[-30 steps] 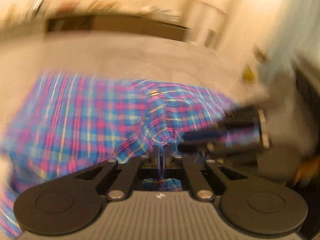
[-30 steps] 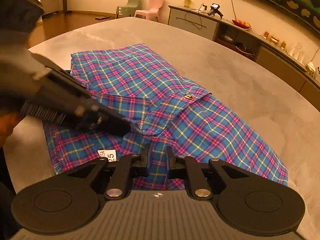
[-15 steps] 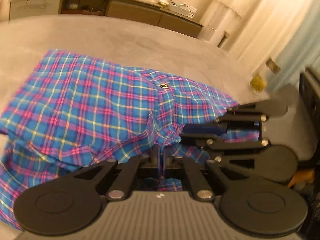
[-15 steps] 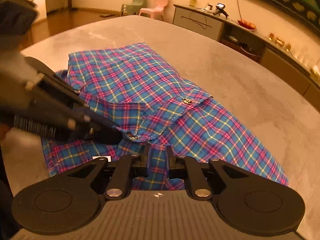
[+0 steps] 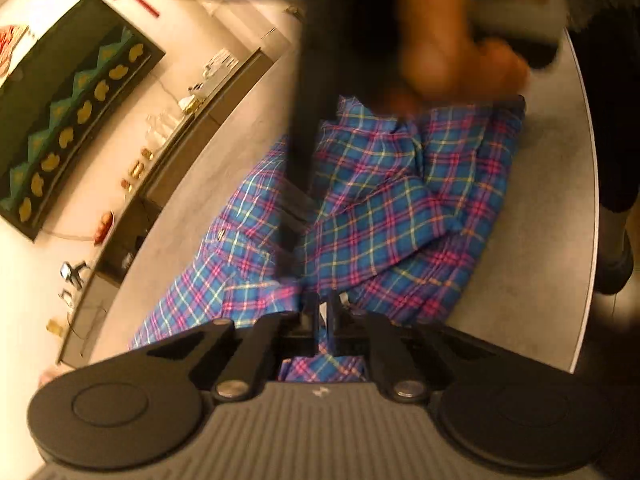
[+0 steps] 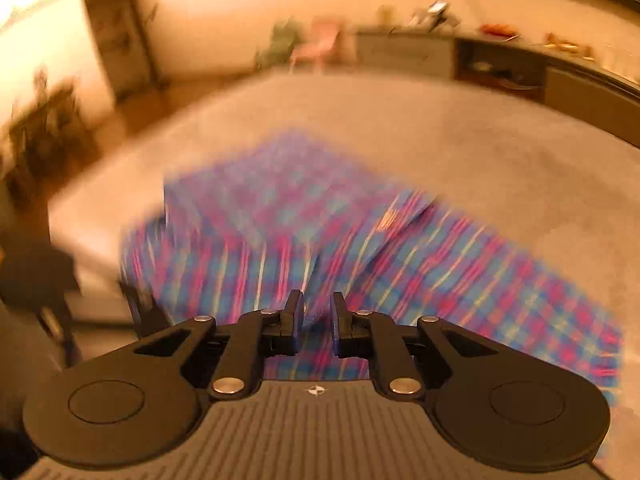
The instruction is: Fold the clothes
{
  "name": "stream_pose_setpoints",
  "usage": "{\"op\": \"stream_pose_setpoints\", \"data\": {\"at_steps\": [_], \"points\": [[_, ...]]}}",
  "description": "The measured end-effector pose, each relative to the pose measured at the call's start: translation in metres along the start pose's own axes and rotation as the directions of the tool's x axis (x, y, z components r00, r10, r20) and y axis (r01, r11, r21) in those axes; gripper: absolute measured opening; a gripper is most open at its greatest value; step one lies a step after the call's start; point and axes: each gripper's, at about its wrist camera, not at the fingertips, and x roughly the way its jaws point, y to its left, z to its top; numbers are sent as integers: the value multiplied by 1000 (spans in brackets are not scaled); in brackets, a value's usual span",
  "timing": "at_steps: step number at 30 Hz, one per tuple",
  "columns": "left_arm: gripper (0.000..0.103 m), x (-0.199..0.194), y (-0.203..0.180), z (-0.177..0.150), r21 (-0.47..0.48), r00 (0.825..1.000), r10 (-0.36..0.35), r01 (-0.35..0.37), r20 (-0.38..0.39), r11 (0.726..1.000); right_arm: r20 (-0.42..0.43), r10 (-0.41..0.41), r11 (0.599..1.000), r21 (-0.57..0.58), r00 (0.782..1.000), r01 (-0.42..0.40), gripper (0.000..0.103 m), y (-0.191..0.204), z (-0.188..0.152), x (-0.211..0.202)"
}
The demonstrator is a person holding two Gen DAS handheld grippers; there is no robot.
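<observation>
The left gripper point(image 5: 322, 312) is clamped on a fold of the plaid shirt point(image 5: 384, 208), which lies bunched on the grey table point(image 5: 548, 248), extending toward 12 o'clock. The right gripper point(image 6: 316, 322) has its jaws apart, with blurred shirt fabric between them; whether it touches them cannot be determined. A blurred hand point(image 5: 460, 40) sits at 1 o'clock.

Left gripper point(image 5: 323, 307) jaws nearly together on cloth; right gripper point(image 6: 317, 317) jaws slightly parted, cloth between.

Both wrist views close above plaid shirt point(image 5: 384, 200) point(image 6: 304, 216) on grey table point(image 5: 548, 240) point(image 6: 460, 136); right view motion-blurred.
</observation>
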Motion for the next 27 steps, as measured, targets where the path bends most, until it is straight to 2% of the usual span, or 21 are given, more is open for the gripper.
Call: {"op": "stream_pose_setpoints", "data": {"at_steps": [3, 5, 9, 13, 15, 17, 20, 21, 22, 24, 26, 27], "points": [[11, -24, 11, -6, -82, 1000, -32, 32, 1, 996, -38, -37, 999, -40, 999, 36, 13, -4, -7, -8], [17, -40, 30, -19, -177, 1000, 9, -10, -5, 984, -63, -63, 996, -68, 996, 59, 13, -6, -12, -14], [17, -49, 77, -59, -369, 991, 60, -99, -116, 924, -110, -116, 987, -125, 987, 102, 16, -11, -22, -24], [15, -27, 94, -79, -427, 984, -36, -42, -174, 903, -154, -171, 973, -183, 973, 142, 16, -15, -31, -35], [15, -18, 102, -87, -455, 977, -80, -19, -196, 890, -160, -220, 949, -264, 962, 173, 16, -7, -48, -22], [16, -16, 107, -88, -470, 977, -84, -20, -198, 883, -196, -215, 954, -254, 957, 162, 16, -8, -48, -14], [15, -34, 114, -82, -504, 988, -62, -17, -140, 864, -101, -214, 963, -186, 972, 192, 17, -20, -39, -11], [15, -41, 114, -79, -511, 991, -73, 7, -110, 860, -61, -216, 967, -150, 974, 205, 17, -26, -34, -10], [16, -49, 109, -73, -509, 991, -116, 64, -72, 858, -38, -226, 965, -146, 973, 218, 17, -32, -31, -2], [18, -63, 96, -64, -487, 979, -202, 171, -10, 856, 4, -246, 960, -140, 969, 244, 17, -43, -26, 14], [18, -63, 75, -57, -412, 961, -275, 240, -26, 879, -13, -260, 953, -165, 965, 255, 17, -47, -25, 45], [18, -53, 68, -56, -375, 956, -286, 243, -64, 894, -29, -276, 945, -188, 961, 266, 17, -48, -27, 61]]}}
